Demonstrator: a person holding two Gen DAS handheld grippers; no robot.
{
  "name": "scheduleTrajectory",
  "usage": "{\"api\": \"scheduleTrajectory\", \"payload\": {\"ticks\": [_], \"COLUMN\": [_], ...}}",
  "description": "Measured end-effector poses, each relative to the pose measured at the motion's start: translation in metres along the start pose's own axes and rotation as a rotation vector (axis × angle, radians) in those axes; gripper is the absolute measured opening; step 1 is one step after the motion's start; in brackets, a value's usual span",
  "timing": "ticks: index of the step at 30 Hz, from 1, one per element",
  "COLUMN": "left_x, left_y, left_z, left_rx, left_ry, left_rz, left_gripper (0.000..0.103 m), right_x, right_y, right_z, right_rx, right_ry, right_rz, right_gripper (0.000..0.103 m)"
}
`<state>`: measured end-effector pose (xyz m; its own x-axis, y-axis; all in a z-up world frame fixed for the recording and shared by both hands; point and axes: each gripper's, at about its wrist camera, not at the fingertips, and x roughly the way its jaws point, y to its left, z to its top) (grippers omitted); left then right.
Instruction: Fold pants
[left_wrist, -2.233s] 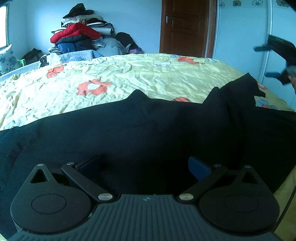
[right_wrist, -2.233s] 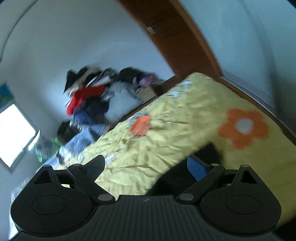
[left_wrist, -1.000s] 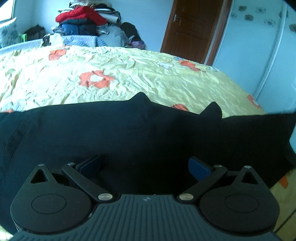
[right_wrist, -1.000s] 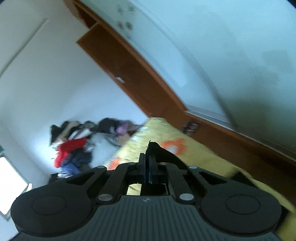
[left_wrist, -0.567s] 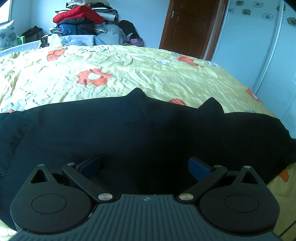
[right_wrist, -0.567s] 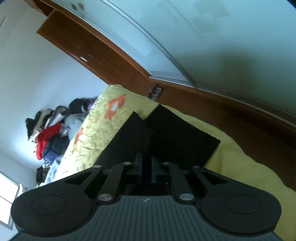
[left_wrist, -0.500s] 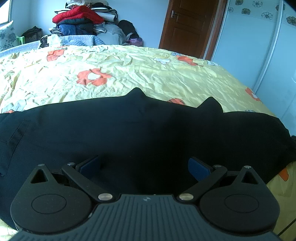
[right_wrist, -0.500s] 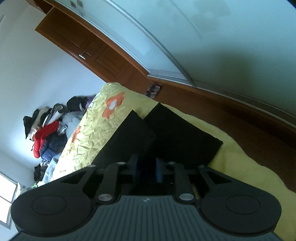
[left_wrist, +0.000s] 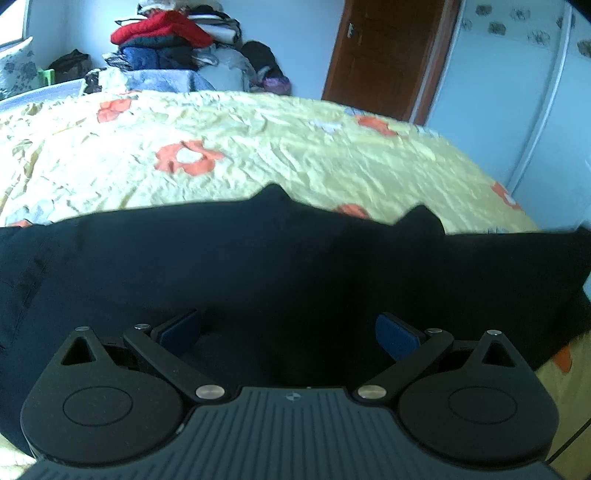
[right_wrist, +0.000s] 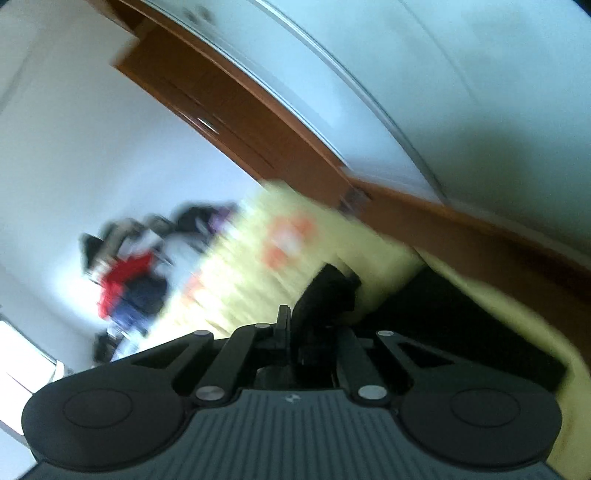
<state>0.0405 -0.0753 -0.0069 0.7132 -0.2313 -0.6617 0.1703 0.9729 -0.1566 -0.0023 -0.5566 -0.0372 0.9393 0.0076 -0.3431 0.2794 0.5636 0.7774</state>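
Right gripper (right_wrist: 291, 325) jaws, parted a moment ago, are now pinching pants (left_wrist: 295, 266) and lifting; left gripper (left_wrist: 288, 332) is staying spread, hovering over the cloth. Fold starting.

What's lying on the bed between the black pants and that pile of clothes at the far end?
Only the bare yellow flowered bedspread lies between the pants and the clothes pile, seen in the left wrist view.

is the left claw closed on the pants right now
No, the left claw is wide open, its blue pads far apart over the black pants, which lie flat on the yellow bedspread.
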Motion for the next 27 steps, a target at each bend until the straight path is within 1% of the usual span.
{"api": "scheduleTrajectory", "payload": {"ticks": [1, 2, 3, 4, 6, 7, 8, 9, 10, 12, 15, 17, 19, 20, 21, 22, 23, 24, 25, 26, 27], "left_x": [-0.002, -0.002, -0.001, 0.001, 0.006, 0.007, 0.008, 0.007, 0.007, 0.005, 0.006, 0.007, 0.007, 0.006, 0.005, 0.004, 0.003, 0.002, 0.002, 0.004, 0.005], "left_y": [0.002, 0.003, 0.004, 0.006, 0.012, 0.013, 0.014, 0.013, 0.011, 0.008, 0.008, 0.007, 0.005, 0.004, 0.004, 0.003, 0.004, 0.004, 0.005, 0.006, 0.007], "left_z": [0.001, 0.002, 0.003, 0.003, 0.002, 0.001, 0.001, 0.0, 0.0, 0.0, -0.002, -0.003, -0.003, -0.003, -0.002, -0.002, -0.001, 0.0, 0.0, 0.0, 0.0], "left_rx": [-0.003, -0.003, -0.004, -0.01, -0.04, -0.049, -0.046, -0.034, -0.019, 0.005, 0.004, -0.005, -0.007, -0.009, -0.01, -0.011, -0.011, -0.011, -0.011, -0.013, -0.016], "left_ry": [-0.01, -0.014, -0.011, -0.004, 0.017, 0.024, 0.028, 0.027, 0.025, 0.022, 0.028, 0.025, 0.02, 0.016, 0.013, 0.01, 0.003, -0.002, -0.005, -0.001, 0.007], "left_rz": [0.006, 0.013, 0.019, 0.025, 0.026, 0.021, 0.021, 0.026, 0.03, 0.034, 0.038, 0.044, 0.051, 0.051, 0.05, 0.049, 0.052, 0.057, 0.062, 0.067, 0.067], "left_gripper": [0.101, 0.102, 0.102, 0.101, 0.101, 0.101, 0.101, 0.101, 0.101, 0.101, 0.101, 0.101, 0.101, 0.101, 0.101, 0.101, 0.101, 0.101, 0.101, 0.102, 0.101], "right_x": [-0.013, -0.028, -0.042, -0.054, -0.059, -0.055, -0.051, -0.047, -0.046, -0.047, -0.047, -0.039, -0.029, -0.027, -0.031, -0.037, -0.043, -0.047, -0.05, -0.049, -0.045], "right_y": [0.015, 0.032, 0.044, 0.048, 0.036, 0.021, 0.006, -0.014, -0.028, -0.045, -0.049, -0.043, -0.02, -0.004, 0.01, 0.03, 0.043, 0.052, 0.054, 0.048, 0.035], "right_z": [0.009, 0.016, 0.02, 0.022, 0.019, 0.012, 0.005, -0.004, -0.011, -0.023, -0.026, -0.014, 0.002, 0.01, 0.018, 0.025, 0.029, 0.031, 0.031, 0.03, 0.026], "right_rx": [-0.036, -0.1, -0.156, -0.189, -0.185, -0.195, -0.188, -0.144, -0.101, -0.056, -0.033, -0.05, -0.075, -0.096, -0.125, -0.169, -0.208, -0.246, -0.276, -0.277, -0.272], "right_ry": [-0.058, -0.124, -0.17, -0.193, -0.147, -0.096, -0.047, 0.004, 0.035, 0.049, 0.049, 0.064, 0.05, 0.019, -0.027, -0.089, -0.135, -0.166, -0.182, -0.165, -0.13], "right_rz": [0.051, 0.077, 0.081, 0.069, -0.026, -0.123, -0.195, -0.243, -0.258, -0.288, -0.271, -0.251, -0.169, -0.118, -0.061, 0.012, 0.05, 0.059, 0.028, -0.027, -0.1], "right_gripper": [0.004, 0.003, 0.003, 0.003, 0.003, 0.003, 0.003, 0.004, 0.004, 0.004, 0.004, 0.004, 0.004, 0.004, 0.004, 0.004, 0.004, 0.004, 0.004, 0.004, 0.004]}}
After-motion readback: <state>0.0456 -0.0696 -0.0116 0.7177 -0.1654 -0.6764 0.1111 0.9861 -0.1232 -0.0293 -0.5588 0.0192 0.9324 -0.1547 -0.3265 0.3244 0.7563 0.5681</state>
